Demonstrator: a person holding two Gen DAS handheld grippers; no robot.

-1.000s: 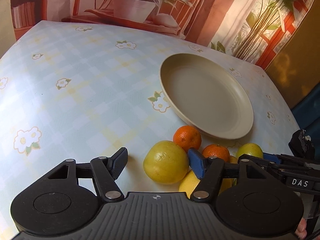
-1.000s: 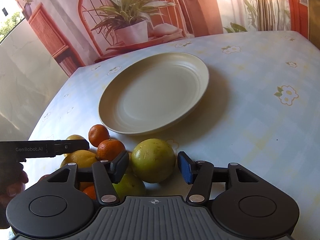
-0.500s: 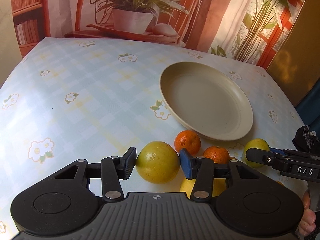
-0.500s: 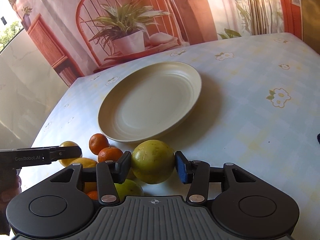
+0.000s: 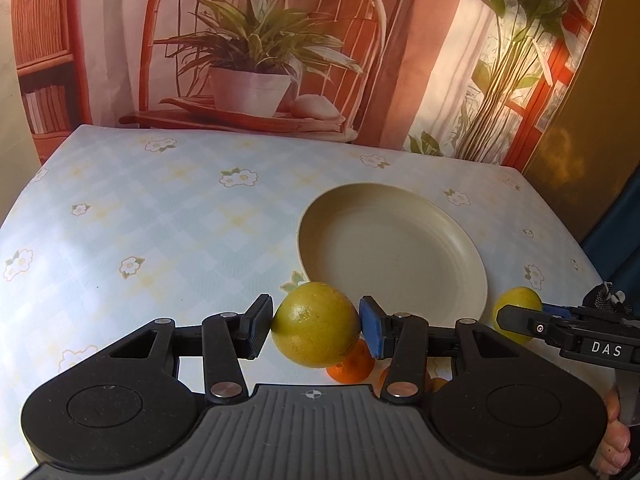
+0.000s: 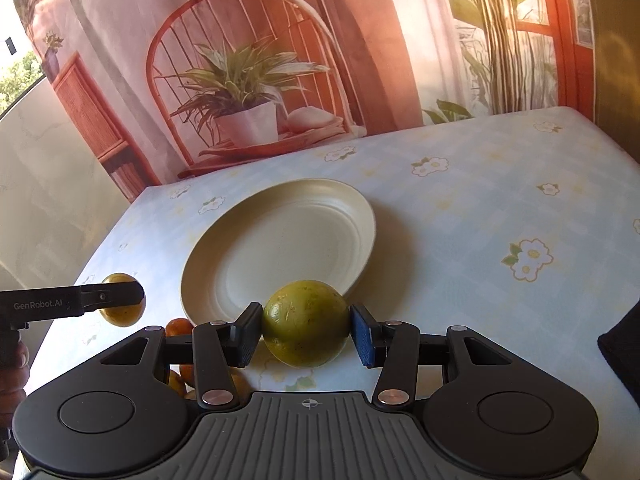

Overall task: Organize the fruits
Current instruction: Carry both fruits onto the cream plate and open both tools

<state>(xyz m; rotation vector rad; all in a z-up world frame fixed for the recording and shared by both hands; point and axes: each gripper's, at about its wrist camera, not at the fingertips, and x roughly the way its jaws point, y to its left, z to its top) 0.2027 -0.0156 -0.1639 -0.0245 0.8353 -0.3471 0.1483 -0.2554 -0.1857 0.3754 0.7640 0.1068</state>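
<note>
My left gripper (image 5: 316,326) is shut on a yellow-green round fruit (image 5: 315,324) and holds it above the table, just before the near rim of the cream plate (image 5: 460,248). My right gripper (image 6: 306,334) is shut on a second yellow-green fruit (image 6: 306,328), also lifted, at the plate's (image 6: 200,276) near edge. Each gripper shows in the other's view, the right gripper (image 5: 516,316) with its fruit (image 5: 516,300) and the left gripper (image 6: 124,300) with its fruit (image 6: 120,314). Small oranges (image 5: 352,366) lie on the table below, partly hidden; some show in the right wrist view (image 6: 178,326).
The table wears a pale blue checked cloth with flower prints (image 6: 528,258). A printed backdrop with a chair and a potted plant (image 5: 248,52) hangs behind the far edge. The plate holds nothing.
Both grippers closed on their yellow-green fruits and lifted them off the table, toward the plate. The oranges stayed on the table.
</note>
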